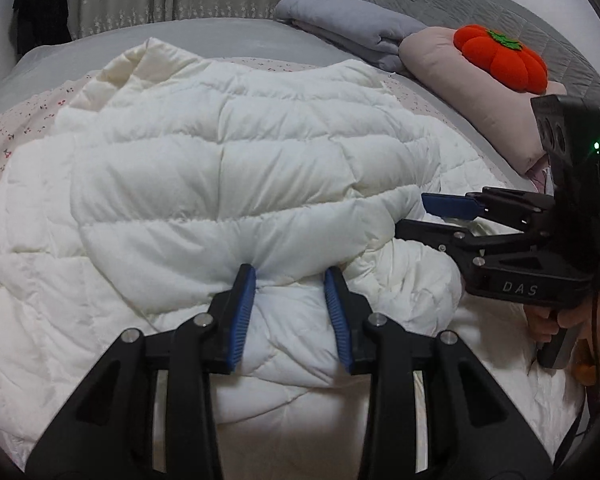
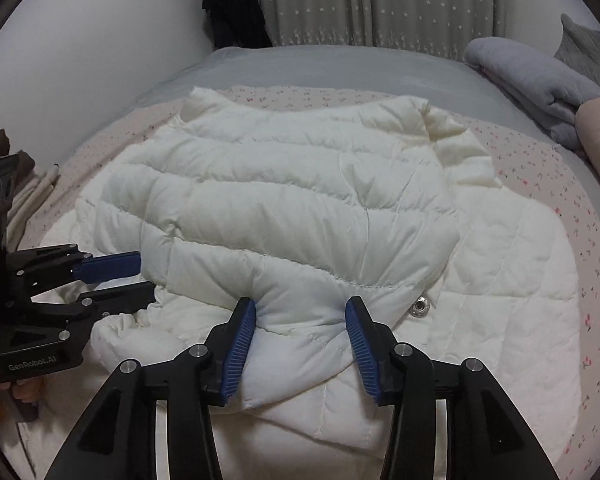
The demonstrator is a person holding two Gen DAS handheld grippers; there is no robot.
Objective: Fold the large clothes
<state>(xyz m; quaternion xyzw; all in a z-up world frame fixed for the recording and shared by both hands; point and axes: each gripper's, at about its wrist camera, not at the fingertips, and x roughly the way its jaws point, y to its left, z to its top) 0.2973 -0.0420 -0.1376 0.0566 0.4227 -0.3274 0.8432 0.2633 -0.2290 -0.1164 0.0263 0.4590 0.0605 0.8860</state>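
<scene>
A large white quilted puffer jacket [image 1: 220, 168] lies on the bed, its upper part folded over toward me; it also shows in the right wrist view [image 2: 300, 200]. My left gripper [image 1: 290, 280] is open, its blue pads on either side of a fold at the near edge of the folded layer. My right gripper [image 2: 302, 312] is open too, its pads astride the same folded edge further right, beside a metal snap [image 2: 420, 305]. The right gripper shows in the left wrist view [image 1: 432, 216], and the left gripper in the right wrist view [image 2: 140, 276].
The bed has a floral sheet [image 2: 540, 184] and a grey cover [image 2: 320, 68]. A folded grey blanket [image 1: 352, 28], a pink pillow [image 1: 472, 92] with an orange pumpkin plush [image 1: 500, 60] and a grey quilted pillow [image 1: 480, 0] lie at the right. Curtains [image 2: 380, 0] hang behind.
</scene>
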